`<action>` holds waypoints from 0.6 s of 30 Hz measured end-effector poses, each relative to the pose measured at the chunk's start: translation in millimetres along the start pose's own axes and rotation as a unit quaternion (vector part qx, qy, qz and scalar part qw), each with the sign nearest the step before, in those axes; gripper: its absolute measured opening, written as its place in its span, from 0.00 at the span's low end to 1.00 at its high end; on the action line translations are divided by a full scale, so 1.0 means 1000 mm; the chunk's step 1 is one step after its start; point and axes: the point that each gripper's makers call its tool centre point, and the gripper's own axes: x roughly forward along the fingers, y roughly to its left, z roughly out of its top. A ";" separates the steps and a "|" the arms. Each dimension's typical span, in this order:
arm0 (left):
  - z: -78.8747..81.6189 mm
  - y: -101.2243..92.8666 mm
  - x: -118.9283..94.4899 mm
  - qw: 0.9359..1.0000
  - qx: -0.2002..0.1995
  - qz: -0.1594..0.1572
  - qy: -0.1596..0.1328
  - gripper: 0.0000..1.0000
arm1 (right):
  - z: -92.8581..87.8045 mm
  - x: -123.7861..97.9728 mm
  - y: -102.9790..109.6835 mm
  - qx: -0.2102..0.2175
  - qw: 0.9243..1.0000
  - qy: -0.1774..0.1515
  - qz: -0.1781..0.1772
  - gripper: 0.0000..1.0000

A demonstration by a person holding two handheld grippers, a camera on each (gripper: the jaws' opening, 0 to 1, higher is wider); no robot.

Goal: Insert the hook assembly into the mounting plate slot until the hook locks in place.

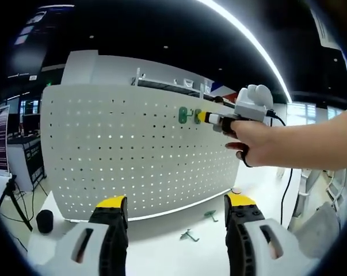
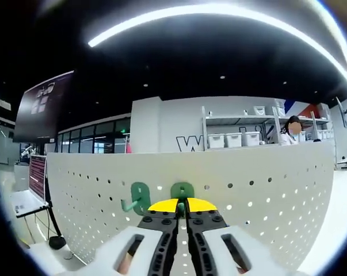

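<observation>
A white perforated mounting plate stands upright on the table. Two green hooks sit side by side high on it: one mounted and free, the other at the tips of my right gripper, which a hand holds in from the right. In the right gripper view, that gripper is shut on the green hook, pressed against the plate, with the mounted hook just to its left. My left gripper is open and empty, low in front of the plate.
Two loose green hooks lie on the white table in front of the plate. A black cylinder stands at the table's left end, near a tripod. Behind the plate are shelves with white bins.
</observation>
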 end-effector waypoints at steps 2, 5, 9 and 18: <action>0.000 0.000 -0.001 1.000 -0.002 0.000 -0.001 0.70 | 0.000 0.000 0.000 -0.001 1.000 0.000 0.002 0.02; -0.001 -0.001 -0.001 1.000 0.000 0.000 0.000 0.70 | -0.001 0.000 0.000 0.003 1.000 0.002 0.002 0.03; -0.006 -0.001 -0.002 1.000 0.005 -0.002 0.011 0.71 | 0.000 -0.001 0.001 -0.001 1.000 0.004 0.005 0.03; -0.031 -0.003 -0.006 0.998 0.022 -0.025 0.056 0.73 | 0.000 -0.001 0.001 0.002 1.000 0.005 0.007 0.03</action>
